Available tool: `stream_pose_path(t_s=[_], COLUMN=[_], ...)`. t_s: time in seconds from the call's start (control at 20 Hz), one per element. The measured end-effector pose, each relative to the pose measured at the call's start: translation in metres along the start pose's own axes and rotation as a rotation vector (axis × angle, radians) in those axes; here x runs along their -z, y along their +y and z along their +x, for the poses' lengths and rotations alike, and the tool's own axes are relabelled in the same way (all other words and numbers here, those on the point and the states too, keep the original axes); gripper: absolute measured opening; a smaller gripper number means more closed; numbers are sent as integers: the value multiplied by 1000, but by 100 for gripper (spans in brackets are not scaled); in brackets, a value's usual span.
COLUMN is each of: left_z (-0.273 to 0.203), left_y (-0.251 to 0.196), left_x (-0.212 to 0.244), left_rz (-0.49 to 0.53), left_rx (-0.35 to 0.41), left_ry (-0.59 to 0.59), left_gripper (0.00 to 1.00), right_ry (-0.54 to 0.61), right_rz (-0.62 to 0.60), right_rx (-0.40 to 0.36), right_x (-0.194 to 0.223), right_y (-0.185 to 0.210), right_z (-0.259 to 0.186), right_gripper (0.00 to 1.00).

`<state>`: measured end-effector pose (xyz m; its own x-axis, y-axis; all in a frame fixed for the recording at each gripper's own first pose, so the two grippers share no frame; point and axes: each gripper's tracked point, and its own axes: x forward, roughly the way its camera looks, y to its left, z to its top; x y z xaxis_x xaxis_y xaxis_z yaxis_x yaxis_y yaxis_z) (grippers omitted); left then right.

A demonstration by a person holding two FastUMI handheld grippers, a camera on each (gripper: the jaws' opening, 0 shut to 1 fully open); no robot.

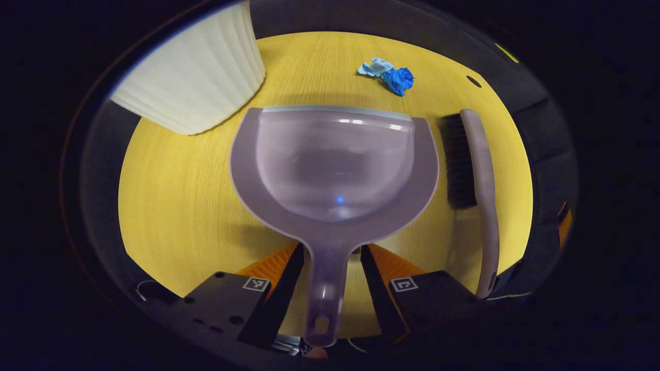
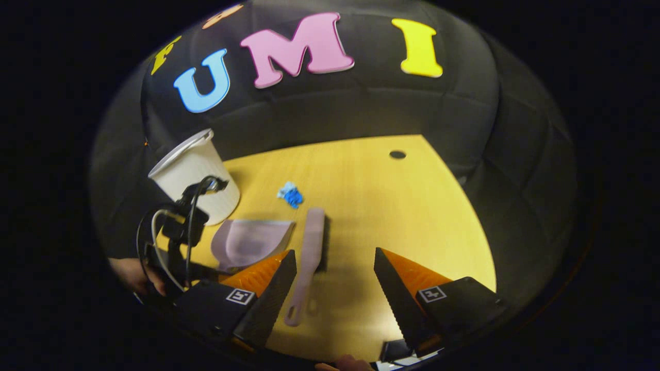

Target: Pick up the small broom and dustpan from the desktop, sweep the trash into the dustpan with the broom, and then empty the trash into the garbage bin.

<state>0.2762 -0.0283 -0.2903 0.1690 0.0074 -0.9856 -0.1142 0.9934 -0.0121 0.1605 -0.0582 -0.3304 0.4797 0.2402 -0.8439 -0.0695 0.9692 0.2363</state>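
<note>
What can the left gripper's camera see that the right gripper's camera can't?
Left gripper view: up close, the dustpan with its handle between the open fingers of the left gripper. Right gripper view: the right gripper, open by the broom, and a hand holding the left gripper. Both: dustpan, broom, blue trash, white bin, yellow table.

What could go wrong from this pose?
1. The left gripper straddles the dustpan handle with jaws open; closing off-centre could twist the pan.
2. The right gripper is open over the broom; a finger could nudge it away.
3. The bin stands close beside the pan; lifting might knock it.
</note>
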Motion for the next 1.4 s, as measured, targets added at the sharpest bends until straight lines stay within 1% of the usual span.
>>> stream_pose_path(t_s=[0.05,0.1,0.15,0.25,0.4,0.55,0.6,0.75,0.8,0.85,0.9,1.0,1.1,1.2,1.25,1.3,1.4], left_z=[2,5,5,5,7,5,6,6,5,6,6,6,7,7,6,6,6], left_y=[-1,0,2,1,1,4,5,9,9,9,9,9,9,9,9,10,10], left_x=[-3,-4,-4,-7,-8,-7,-8,-5,-5,-5,-5,-4,-6,-7,-7,-6,-6], left_rz=[16,21,18,-8,22,50,57,63,67,72,75,80,80,76,74,71,79], left_rx=[2,4,-3,27,88,145,159,196,209,223,236,264,291,315,328,336,351], left_ry=[4,19,35,49,41,18,2,-42,-55,-67,-77,-89,-94,-96,-98,-98,-96], left_gripper=[63,61,37,32,31,29,29,29,29,29,29,29,29,29,29,29,29], right_ry=[47,82,105,128,174,214,248,422,489,532,563,608,644,669,668,668,678], right_rz=[-6,-21,-28,-12,7,35,32,36,49,65,88,121,175,186,178,159,143], right_rx=[8,22,33,38,38,70,85,103,104,127,156,195,194,226,240,249,242], right_x=[11,19,25,29,37,38,42,65,72,79,82,82,80,85,81,83,84], right_y=[0,-2,1,7,18,22,21,26,27,25,22,21,31,26,23,19,17], right_z=[2,5,9,10,16,33,41,64,73,83,93,105,118,123,123,125,127], right_gripper=[99,99,99,99,99,99,99,99,90,99,99,96,90,63,46,36,28])
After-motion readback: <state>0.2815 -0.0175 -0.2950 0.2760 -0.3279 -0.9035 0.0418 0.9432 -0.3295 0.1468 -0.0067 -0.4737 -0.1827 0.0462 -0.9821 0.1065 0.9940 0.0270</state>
